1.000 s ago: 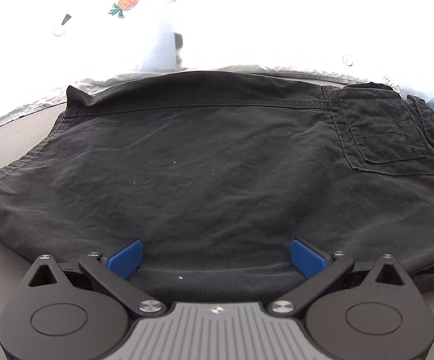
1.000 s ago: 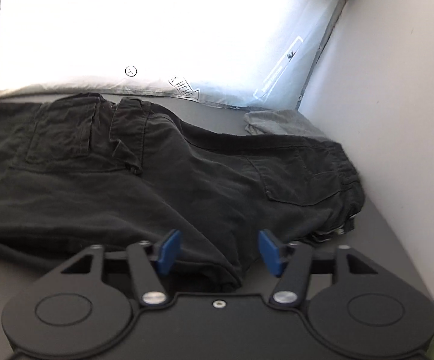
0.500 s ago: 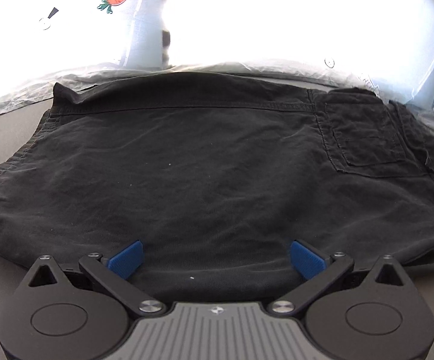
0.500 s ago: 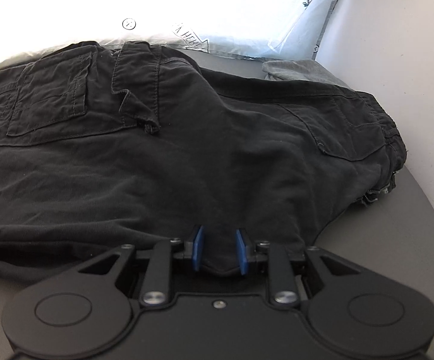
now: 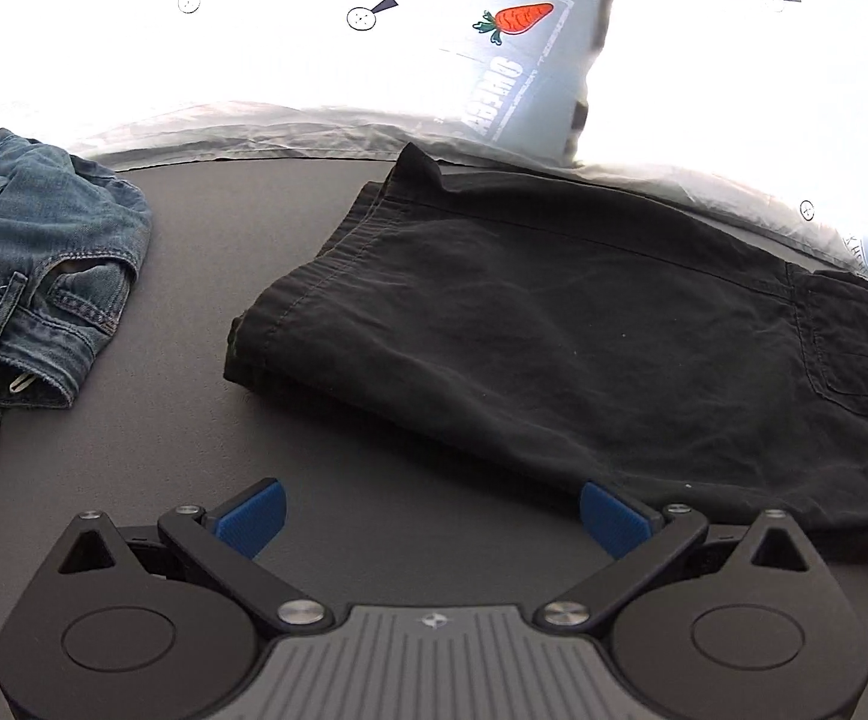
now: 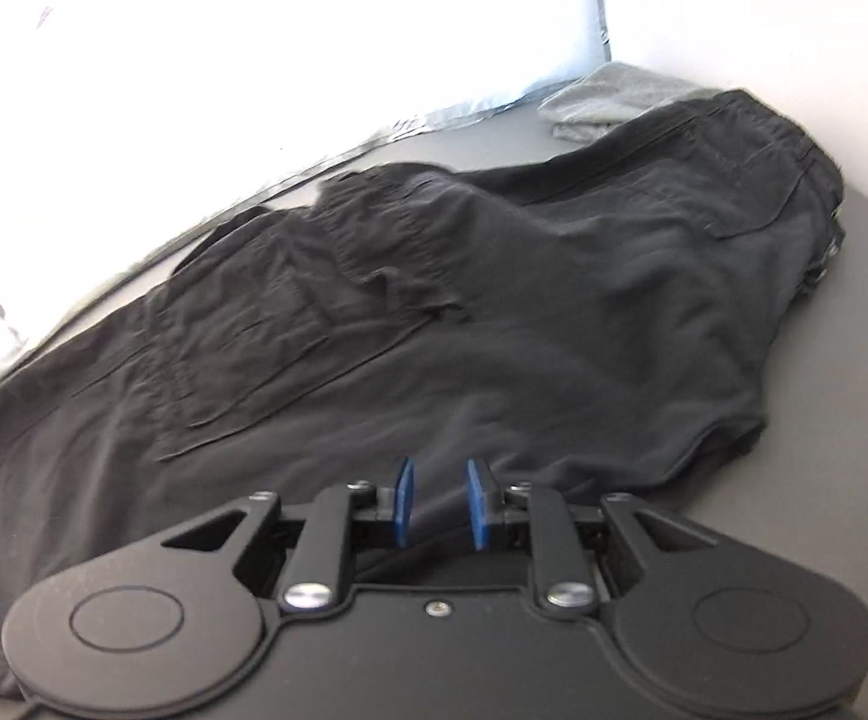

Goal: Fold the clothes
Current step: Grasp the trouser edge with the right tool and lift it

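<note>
- Left wrist view: crumpled blue jeans (image 5: 32,276) lay at the left edge of the dark grey bench (image 5: 206,420), well apart from the black trousers (image 5: 583,336).
- The black trousers were spread across the right half of the bench, their hemmed end pointing left and their far edge against the printed plastic sheet (image 5: 511,78) at the back.
- The left gripper (image 5: 431,516) hovered over bare bench with its jaws spread wide and nothing between them; its right blue pad (image 5: 610,516) sat just at the near edge of the black cloth.
- Right wrist view: the right gripper (image 6: 438,501) had its jaws clenched on a fold at the near edge of the black trousers (image 6: 493,312).
- A folded grey cloth (image 6: 607,99) lay at the far right corner, touching the trousers' waistband, beside the white wall (image 6: 793,30).
</note>
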`<state>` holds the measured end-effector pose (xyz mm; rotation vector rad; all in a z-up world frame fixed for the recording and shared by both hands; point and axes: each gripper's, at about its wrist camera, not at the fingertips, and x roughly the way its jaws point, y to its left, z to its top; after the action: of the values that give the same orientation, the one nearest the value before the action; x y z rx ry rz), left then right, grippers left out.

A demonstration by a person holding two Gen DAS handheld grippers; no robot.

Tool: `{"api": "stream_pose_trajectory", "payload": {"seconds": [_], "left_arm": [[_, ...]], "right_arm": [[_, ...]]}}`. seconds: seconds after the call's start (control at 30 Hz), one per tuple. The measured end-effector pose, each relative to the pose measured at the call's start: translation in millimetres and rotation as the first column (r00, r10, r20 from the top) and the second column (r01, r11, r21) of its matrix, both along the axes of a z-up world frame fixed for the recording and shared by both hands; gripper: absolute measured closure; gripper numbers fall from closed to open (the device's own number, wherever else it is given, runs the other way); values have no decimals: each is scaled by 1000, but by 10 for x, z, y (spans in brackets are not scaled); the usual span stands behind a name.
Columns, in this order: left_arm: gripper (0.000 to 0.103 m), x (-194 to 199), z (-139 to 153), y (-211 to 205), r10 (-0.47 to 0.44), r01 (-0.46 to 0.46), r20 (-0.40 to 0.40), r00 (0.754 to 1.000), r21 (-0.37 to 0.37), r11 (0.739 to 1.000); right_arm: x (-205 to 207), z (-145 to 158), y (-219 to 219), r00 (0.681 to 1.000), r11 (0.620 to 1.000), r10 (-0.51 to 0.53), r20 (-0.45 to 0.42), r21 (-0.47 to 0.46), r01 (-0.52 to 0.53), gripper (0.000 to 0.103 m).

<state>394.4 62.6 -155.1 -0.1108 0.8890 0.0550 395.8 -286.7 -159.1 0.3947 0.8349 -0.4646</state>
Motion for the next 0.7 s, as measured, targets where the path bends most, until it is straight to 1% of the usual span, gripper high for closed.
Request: {"api": "stream_pose_trajectory", "payload": {"seconds": [0.03, 0.07, 0.1, 0.13, 0.17, 0.2, 0.23, 0.27, 0.3, 0.33, 0.4, 0.43, 0.5, 0.6, 0.7], "left_arm": [[0, -70, 38, 45, 25, -25, 2, 1000, -8, 1000], [0, -163, 86, 90, 51, -51, 6, 999, -20, 998], [0, -259, 129, 121, 75, -75, 12, 997, -30, 997], [0, -355, 147, 155, 106, -105, 16, 994, -36, 994], [0, -452, 161, 191, 137, -136, 19, 990, -42, 990], [0, -548, 175, 227, 169, -168, 22, 985, -47, 985], [0, -611, 151, 254, 209, -209, 6, 978, -53, 977], [0, -667, 119, 279, 251, -252, -14, 968, -58, 966], [0, -701, 81, 301, 275, -277, -36, 961, -67, 958], [0, -731, 43, 323, 295, -299, -58, 954, -76, 951], [0, -739, 7, 319, 291, -296, -73, 954, -67, 953], [0, -718, 7, 298, 282, -285, -69, 957, -48, 957], [0, -671, 12, 251, 262, -263, -60, 963, -10, 965], [0, -527, 34, 178, 216, -215, -49, 975, 16, 976], [0, -323, 34, 103, 175, -174, -48, 983, 35, 984]], "right_arm": [[94, 25, 239, 997, 997, 80, 0, -11, -80, 96], [168, 55, 506, 982, 981, 186, 4, -48, -186, 96], [200, 74, 786, 953, 949, 301, 4, -93, -300, 96], [202, 76, 1026, 918, 912, 396, 0, -118, -394, 96], [173, 61, 1278, 870, 865, 492, -3, -114, -489, 96], [132, 27, 1483, 829, 824, 560, -10, -94, -558, 96], [89, -12, 1653, 793, 790, 609, -20, -71, -608, 97], [48, -56, 1779, 768, 767, 639, -25, -50, -640, 97], [15, -96, 1851, 758, 757, 652, -27, -36, -653, 97], [-7, -151, 1901, 750, 750, 661, -34, -18, -662, 98], [2, -228, 1906, 750, 751, 660, -37, 6, -661, 99], [20, -241, 1862, 754, 755, 656, -25, 15, -656, 102], [56, -267, 1774, 762, 762, 647, -1, 33, -647, 102], [83, -278, 1619, 784, 779, 620, 42, 84, -621, 102], [124, -256, 1548, 784, 779, 617, 71, 89, -621, 102]]}}
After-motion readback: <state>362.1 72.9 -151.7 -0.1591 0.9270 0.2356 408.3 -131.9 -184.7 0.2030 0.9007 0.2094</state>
